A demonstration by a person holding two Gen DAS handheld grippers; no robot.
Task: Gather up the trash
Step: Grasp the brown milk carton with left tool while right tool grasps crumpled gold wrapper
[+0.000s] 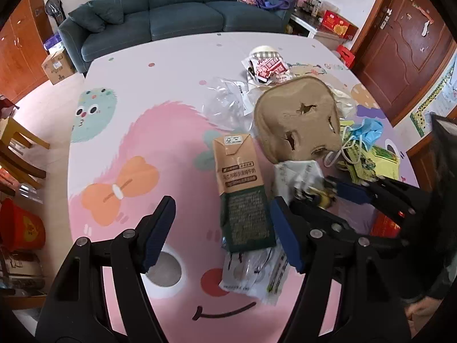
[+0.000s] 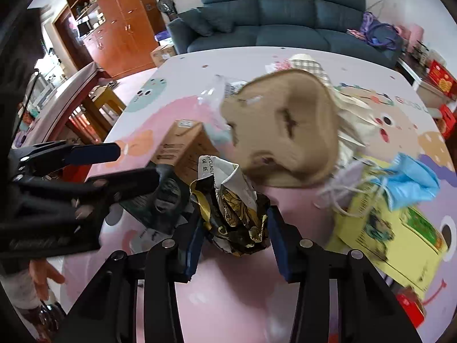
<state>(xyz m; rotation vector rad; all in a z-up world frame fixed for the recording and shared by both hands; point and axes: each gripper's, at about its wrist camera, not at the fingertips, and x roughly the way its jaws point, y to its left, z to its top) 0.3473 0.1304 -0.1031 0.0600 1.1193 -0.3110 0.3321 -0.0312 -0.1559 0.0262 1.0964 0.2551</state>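
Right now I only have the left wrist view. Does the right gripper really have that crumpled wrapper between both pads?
Observer: Yes. The right wrist view shows the right gripper with a pad against each side of the black-and-gold crumpled wrapper.
Operator: What lies to its right, where that gripper blocks my view?
Observer: A yellow box lies flat there, apart from the wrapper. A blue face mask is draped over its far end.
Operator: How does my left gripper look from that side?
Observer: The left gripper is open, and its fingers reach over the dark end of the milk carton.
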